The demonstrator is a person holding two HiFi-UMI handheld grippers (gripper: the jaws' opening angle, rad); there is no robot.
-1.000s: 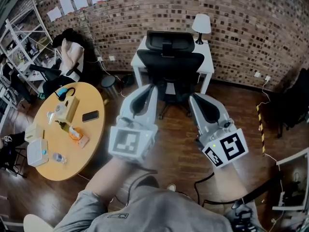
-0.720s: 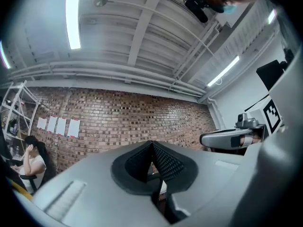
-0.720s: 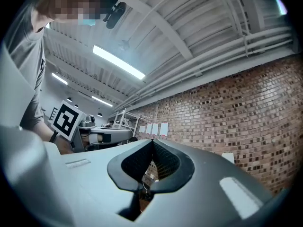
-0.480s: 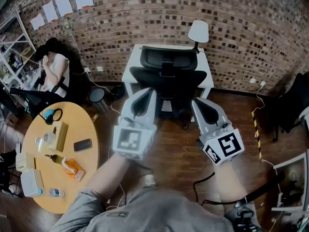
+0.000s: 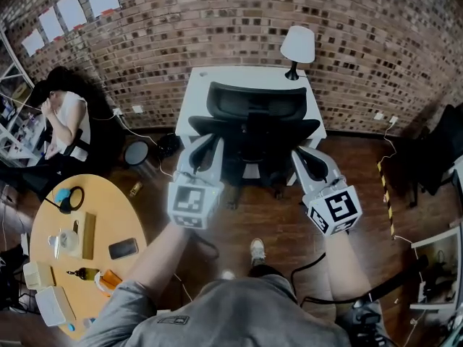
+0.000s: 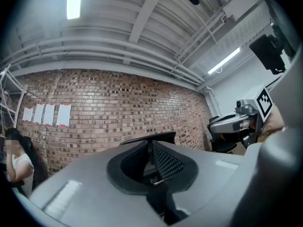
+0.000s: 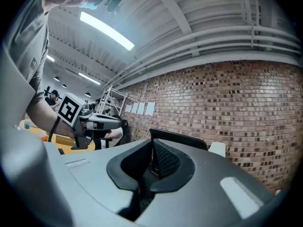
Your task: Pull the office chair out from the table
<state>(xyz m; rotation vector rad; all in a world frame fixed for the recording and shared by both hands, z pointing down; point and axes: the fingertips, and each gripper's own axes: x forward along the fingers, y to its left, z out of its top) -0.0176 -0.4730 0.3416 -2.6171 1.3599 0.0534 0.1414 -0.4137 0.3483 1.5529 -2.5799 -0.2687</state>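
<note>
Black office chair (image 5: 253, 125) at the table (image 5: 199, 85); left tool (image 5: 206, 141) and right tool (image 5: 304, 155) pressed together.

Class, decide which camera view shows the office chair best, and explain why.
The head view: the office chair shows from above, headrest and backrest whole, pushed in at the white table. The left gripper view catches only its dark top edge; the right gripper view likewise.

Grey left gripper (image 5: 207, 140) and right gripper (image 5: 307, 155); seemingly grey T-shirt (image 5: 239, 315).
</note>
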